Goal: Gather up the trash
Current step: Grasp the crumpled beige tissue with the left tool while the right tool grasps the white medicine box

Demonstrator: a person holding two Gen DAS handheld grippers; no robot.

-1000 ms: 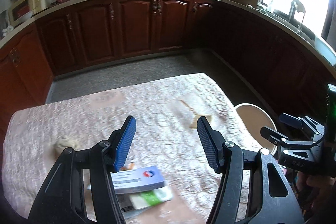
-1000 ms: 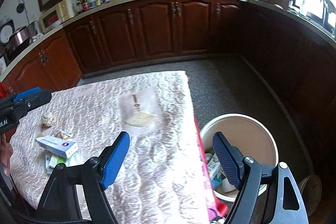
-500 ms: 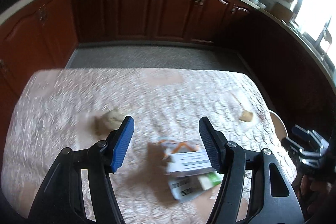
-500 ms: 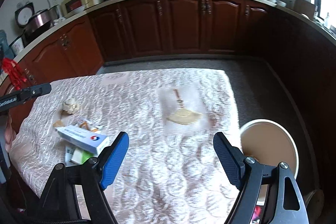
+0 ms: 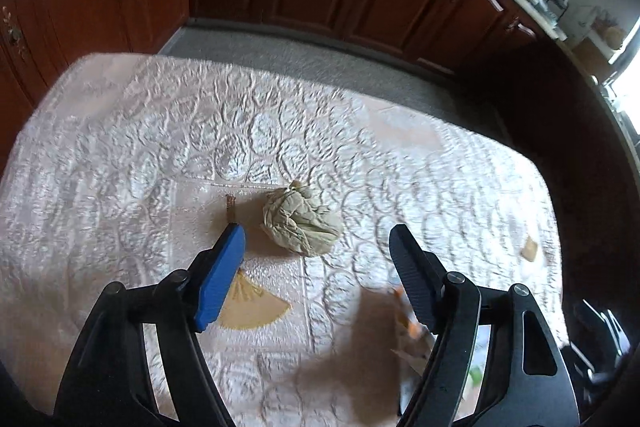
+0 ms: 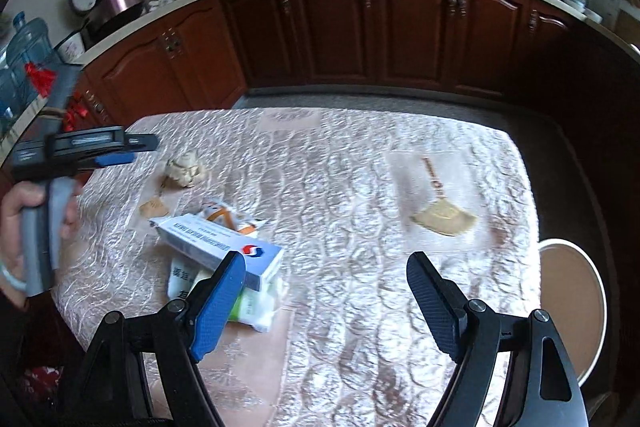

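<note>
Left gripper (image 5: 316, 237): seen from its own camera pointing steeply down at the table, its jaws spread wide with nothing between them. From the right camera it is seen at the table's left edge (image 6: 86, 147), held level above the cloth.
Left hand (image 6: 24, 211): wrapped around the grey handle of the left gripper; a pale bracelet is seen at the wrist.
Right gripper (image 6: 326, 265): held low over the near side of the table, tilted downward; jaws spread wide and empty.
Paper ball (image 5: 300, 223): a crumpled beige wad lying on the cloth just beyond the left gripper's tips, nearer the blue finger (image 5: 222, 277) than the black one. In the right view it is seen far left on the table (image 6: 184, 169).
Box (image 6: 218, 249): a long white and blue carton lying on other wrappers, just ahead of the right gripper's blue finger. A red and blue round logo is seen at its near end; the blue line of print along its side is too blurred to be read.
Wrappers (image 6: 244, 301): a white and green packet under the box, marked with dark characters that cannot be made out; an orange and white packet behind.
Bin (image 6: 572, 307): a round pale bucket standing on the floor, off the table's right edge.
Table (image 6: 360, 167): covered with a shiny embossed pink cloth printed with beige fans.
</note>
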